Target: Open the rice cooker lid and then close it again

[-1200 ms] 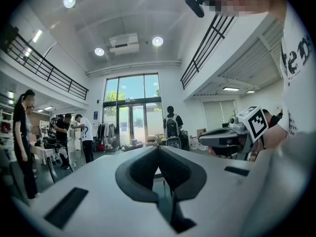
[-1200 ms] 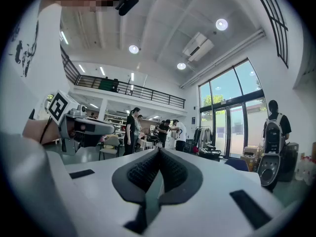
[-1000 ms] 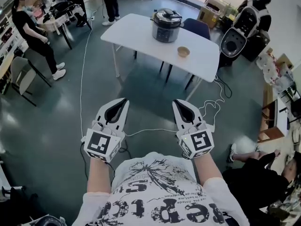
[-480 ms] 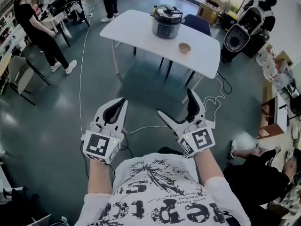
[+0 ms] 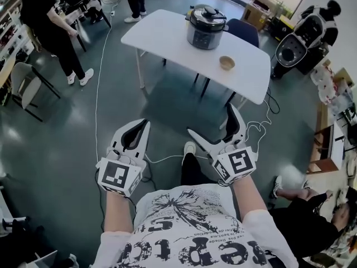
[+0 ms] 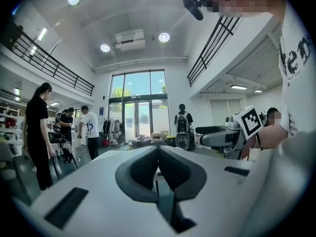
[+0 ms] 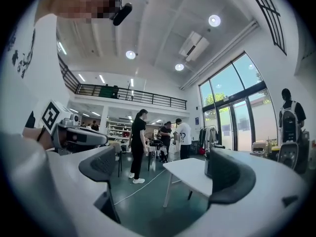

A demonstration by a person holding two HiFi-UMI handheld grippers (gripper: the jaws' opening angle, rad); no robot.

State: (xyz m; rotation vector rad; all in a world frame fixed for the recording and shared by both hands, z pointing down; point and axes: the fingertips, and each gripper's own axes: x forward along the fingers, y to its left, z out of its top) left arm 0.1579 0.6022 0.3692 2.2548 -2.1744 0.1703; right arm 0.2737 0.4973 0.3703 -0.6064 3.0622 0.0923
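Silver rice cooker (image 5: 206, 29) waits well ahead on the worktop (image 5: 162, 35); left gripper (image 5: 144, 124) closed, right gripper (image 5: 211, 119) empty, its jaws having just been opening, so reaching its lid (image 5: 207, 13) likely comes next.

Rice cooker (image 5: 206, 29): silver body, black lid. Surface (image 5: 162, 35): white. Bowl (image 5: 227, 63): tan. Chair (image 5: 244, 31): navy. Floor (image 5: 67, 133): dark grey-green. Left gripper (image 5: 144, 124) & right gripper (image 5: 211, 119): white shells, black pads on jaws, cubes w/ blk/wht square markers. T-shirt (image 5: 189, 222): white w/ black print.
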